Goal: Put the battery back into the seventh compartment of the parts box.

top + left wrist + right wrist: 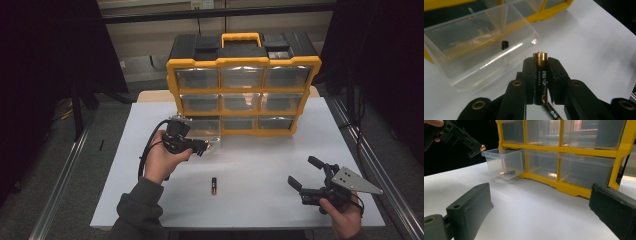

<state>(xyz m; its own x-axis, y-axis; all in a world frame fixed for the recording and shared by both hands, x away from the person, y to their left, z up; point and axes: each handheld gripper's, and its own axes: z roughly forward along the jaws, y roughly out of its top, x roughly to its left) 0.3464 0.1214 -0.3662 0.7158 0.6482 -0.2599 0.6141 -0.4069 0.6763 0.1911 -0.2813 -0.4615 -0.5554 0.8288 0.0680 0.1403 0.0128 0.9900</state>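
Note:
My left gripper (204, 146) is shut on a black and gold battery (540, 60), gold tip pointing out past the fingertips. It hovers beside a clear drawer (209, 131) pulled out of the bottom left slot of a yellow organizer (243, 62). In the right gripper view the left gripper (475, 148) hangs just left of the drawer's (506, 160) rim. One battery (507, 172) lies inside the drawer. Another battery (214, 185) lies on the white table (260, 165). My right gripper (302, 171) stands open low at the table's front right, nothing between its fingers.
The organizer has three rows of clear drawers and a yellow handle (241, 38) on its black top. It stands at the back of the table. Metal rails (60, 170) run along both sides, with dark floor beyond.

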